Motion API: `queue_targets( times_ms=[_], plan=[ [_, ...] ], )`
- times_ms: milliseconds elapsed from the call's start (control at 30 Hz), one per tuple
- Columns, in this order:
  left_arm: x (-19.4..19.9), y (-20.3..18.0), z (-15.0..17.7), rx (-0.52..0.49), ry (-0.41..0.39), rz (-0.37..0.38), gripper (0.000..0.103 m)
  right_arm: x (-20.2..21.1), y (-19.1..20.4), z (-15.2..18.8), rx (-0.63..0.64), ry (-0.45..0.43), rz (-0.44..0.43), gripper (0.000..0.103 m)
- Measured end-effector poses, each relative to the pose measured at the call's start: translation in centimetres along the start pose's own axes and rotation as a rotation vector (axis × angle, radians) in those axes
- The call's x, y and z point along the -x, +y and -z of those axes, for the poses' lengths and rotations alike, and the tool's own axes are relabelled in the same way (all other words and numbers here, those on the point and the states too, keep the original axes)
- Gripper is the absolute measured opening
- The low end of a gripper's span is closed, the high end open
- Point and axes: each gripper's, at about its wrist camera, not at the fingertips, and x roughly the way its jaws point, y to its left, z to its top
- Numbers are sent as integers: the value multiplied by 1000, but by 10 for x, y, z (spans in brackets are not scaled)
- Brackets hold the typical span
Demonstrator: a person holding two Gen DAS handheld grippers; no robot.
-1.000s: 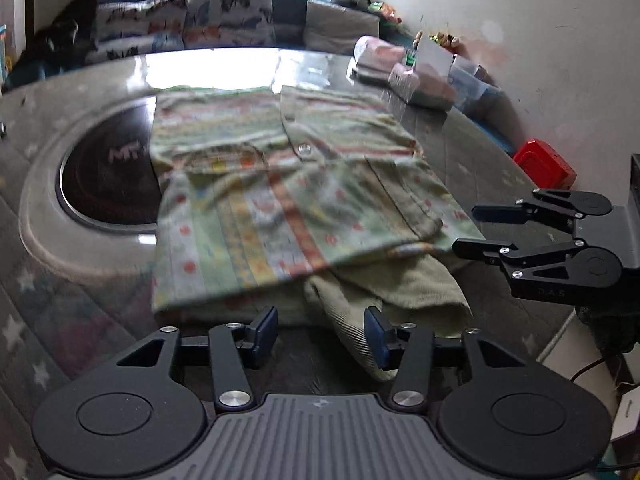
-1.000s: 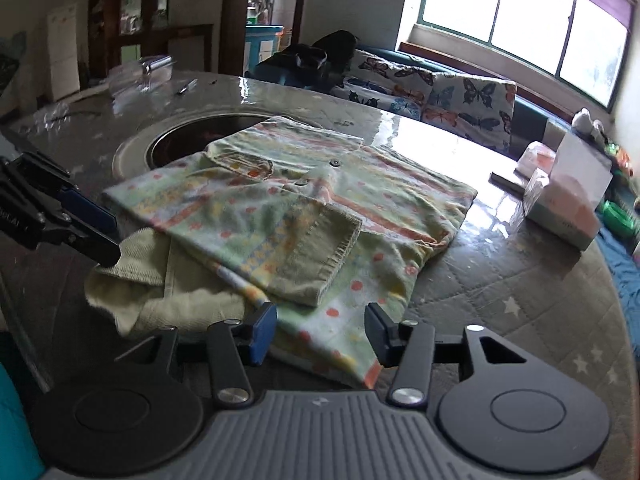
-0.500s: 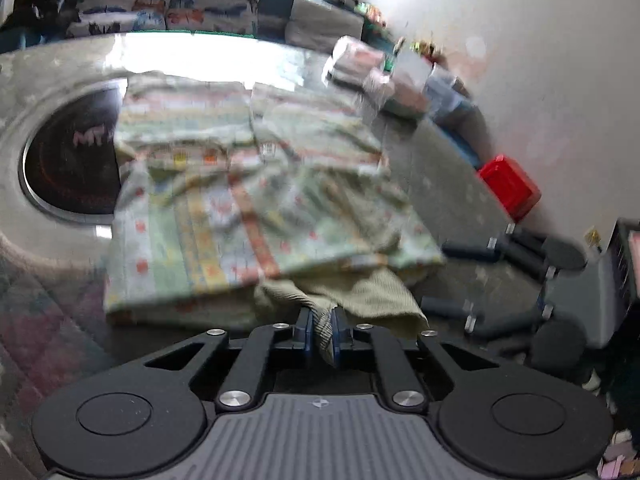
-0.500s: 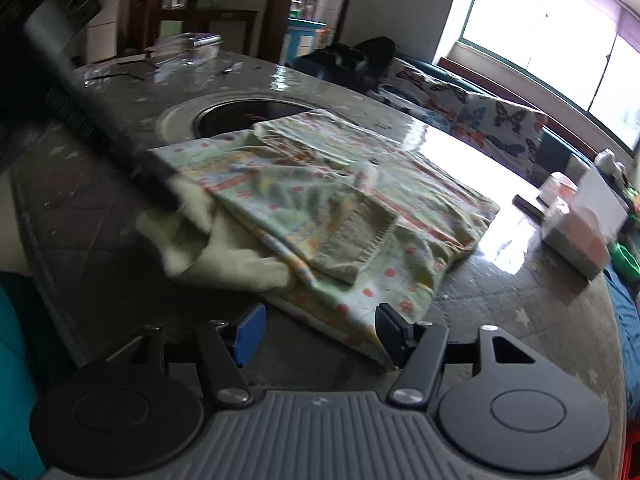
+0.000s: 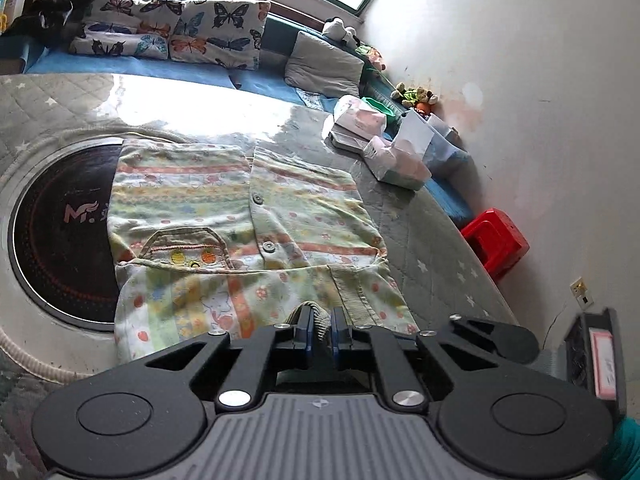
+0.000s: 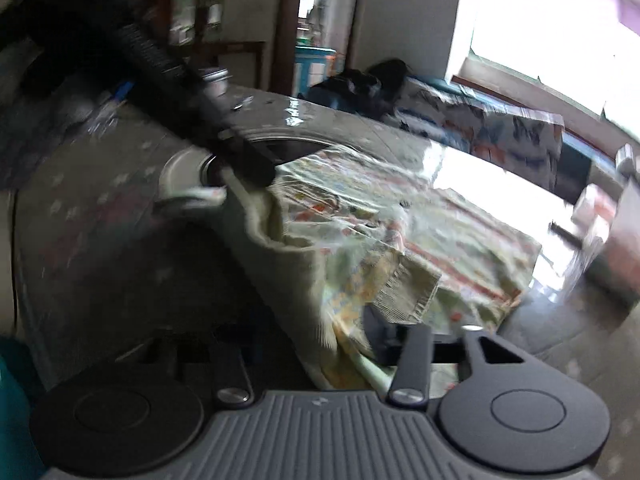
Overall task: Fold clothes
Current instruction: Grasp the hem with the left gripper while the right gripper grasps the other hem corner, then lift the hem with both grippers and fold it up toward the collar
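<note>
A round table [image 5: 432,216] covered in a grey quilted, star-printed cloth under clear plastic fills both views, with a dark circular cooktop [image 5: 60,216] set into its middle. Beyond it runs a blue window bench with butterfly cushions [image 5: 176,36], and tissue packs and boxes [image 5: 392,152] sit at the table's far right edge. The task's garment, a pale green patterned shirt [image 5: 248,216] with buttons and a chest pocket, lies spread on the table, partly over the cooktop rim, its near portion doubled over the body. The left gripper [image 5: 320,326] is clamped on the shirt's ribbed hem, which bunches between its blue pads. A second ago this gripper was open and short of the cloth, with the pale underside of the hem hanging loose toward the table edge; half a second ago it had closed on that fabric, and now the hem is lifted up over the near part of the shirt. The right gripper [image 6: 352,344] sits low at the shirt's near corner, cloth draped across it; the view is smeared by motion and one finger is hidden, so whether it is gripping cannot be told. It was open a second ago. Judging from this, the lower part of the shirt is being carried up over the body in a fold.
</note>
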Motion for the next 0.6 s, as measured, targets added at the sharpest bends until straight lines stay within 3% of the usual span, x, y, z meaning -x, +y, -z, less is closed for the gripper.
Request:
queue_targets(
  times_ms=[100,167,233,467,600],
  plan=[
    [5,8,2,-1,-8,1,12,-4,-18,-5,-144,-18,-48,24],
    [13,11,8,-27,-25,-12,21,-4,-27,-8,-207,-31,-64,21],
    [18,11,17,-82,-42,-49,53,-4,-35,-10,-257,-40,-73,19],
    [34,12,47,-278,-99,-179,57,-8,-46,-24,-315,-62,-74,16],
    [23,6,58,-419,-111,-256,61,-9,-45,-30,-315,-71,-68,16]
  ],
)
